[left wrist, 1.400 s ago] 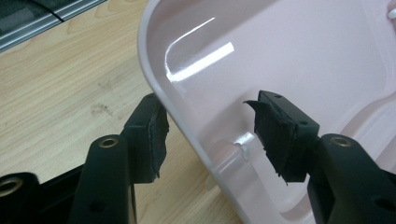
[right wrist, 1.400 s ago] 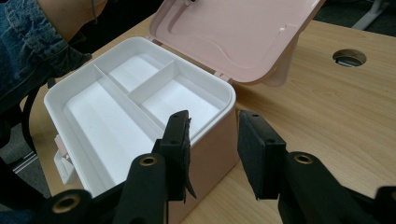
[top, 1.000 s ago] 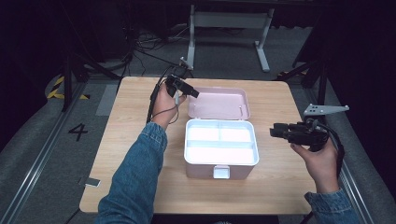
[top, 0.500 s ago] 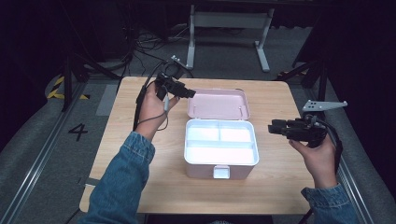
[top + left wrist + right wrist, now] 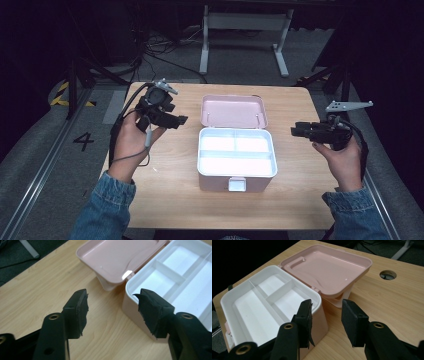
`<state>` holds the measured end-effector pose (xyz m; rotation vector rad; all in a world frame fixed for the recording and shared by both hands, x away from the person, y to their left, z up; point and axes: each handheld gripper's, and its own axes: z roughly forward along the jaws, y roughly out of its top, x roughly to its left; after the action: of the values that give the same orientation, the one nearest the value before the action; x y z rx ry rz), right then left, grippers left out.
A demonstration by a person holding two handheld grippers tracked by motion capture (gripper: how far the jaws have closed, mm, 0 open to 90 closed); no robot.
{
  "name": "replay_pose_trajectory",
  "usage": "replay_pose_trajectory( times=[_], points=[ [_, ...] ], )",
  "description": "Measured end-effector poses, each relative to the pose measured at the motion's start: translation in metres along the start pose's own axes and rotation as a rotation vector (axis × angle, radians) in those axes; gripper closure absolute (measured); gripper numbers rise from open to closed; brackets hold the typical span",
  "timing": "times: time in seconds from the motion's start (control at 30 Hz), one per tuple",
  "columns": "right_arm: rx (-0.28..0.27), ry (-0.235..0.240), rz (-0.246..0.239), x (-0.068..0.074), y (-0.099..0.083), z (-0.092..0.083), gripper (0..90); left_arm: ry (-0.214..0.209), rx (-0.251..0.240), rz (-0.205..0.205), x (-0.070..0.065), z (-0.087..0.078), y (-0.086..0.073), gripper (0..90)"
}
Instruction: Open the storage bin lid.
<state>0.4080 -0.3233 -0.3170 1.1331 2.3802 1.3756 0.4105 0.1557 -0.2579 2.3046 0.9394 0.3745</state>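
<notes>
So the pink storage box (image 5: 237, 176) sits open in the middle of the tabletop (image 5: 170, 200), right between my two hands. My left gripper (image 5: 176, 120) hangs above the tabletop off the box's left side, up near the back corner, jaws spread apart with nothing in them. In the left gripper view the box's near corner sits just past my right-hand jaw, not touching it. My right gripper (image 5: 296, 131) hovers off the box's right side, about level with the hinge, jaws parted and empty too. In the right gripper view the box's corner shows just behind one jaw, and the gap between the jaws frames the hinge area.

The tabletop is light wood grain with rounded corners, and there's a round cable hole (image 5: 388, 274) in it beyond the lid. Around it the room is dark: grey floor, a bundle of cables (image 5: 150, 50), a white table frame (image 5: 242, 35) at the back, and a "4" marked on the floor (image 5: 83, 140) to the left.

The box itself has a white inner tray (image 5: 237, 150) split into two small compartments at the back and one long one in front, all empty. The pink lid (image 5: 233, 110) is flipped back flat behind it, inside facing up, and a latch (image 5: 237, 184) sits on the front wall.
</notes>
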Motion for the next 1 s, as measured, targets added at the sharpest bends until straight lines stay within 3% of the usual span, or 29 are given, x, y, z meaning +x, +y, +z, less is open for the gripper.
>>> replay_pose_trajectory(
  times=[0.13, 0.4, 0.57, 0.77, 1.0],
  points=[
    [0.057, -0.029, 0.012, -0.004, -0.003, 0.000, 58.5, 0.013, 0.034, -0.009, 0.002, -0.005, -0.016, 39.6],
    [0.103, -0.080, 0.035, -0.014, -0.009, -0.005, 57.3, 0.014, 0.077, -0.038, 0.006, -0.006, -0.049, 39.1],
    [0.120, -0.113, 0.027, -0.017, -0.013, -0.007, 57.1, -0.007, 0.108, -0.086, 0.015, 0.004, -0.068, 37.0],
    [0.132, -0.131, 0.030, -0.023, -0.016, -0.006, 56.2, 0.040, 0.175, -0.114, 0.022, 0.017, -0.082, 33.4],
    [0.141, -0.146, 0.037, -0.030, -0.021, -0.005, 54.1, 0.060, 0.210, -0.151, 0.028, 0.028, -0.097, 32.6]
  ],
)
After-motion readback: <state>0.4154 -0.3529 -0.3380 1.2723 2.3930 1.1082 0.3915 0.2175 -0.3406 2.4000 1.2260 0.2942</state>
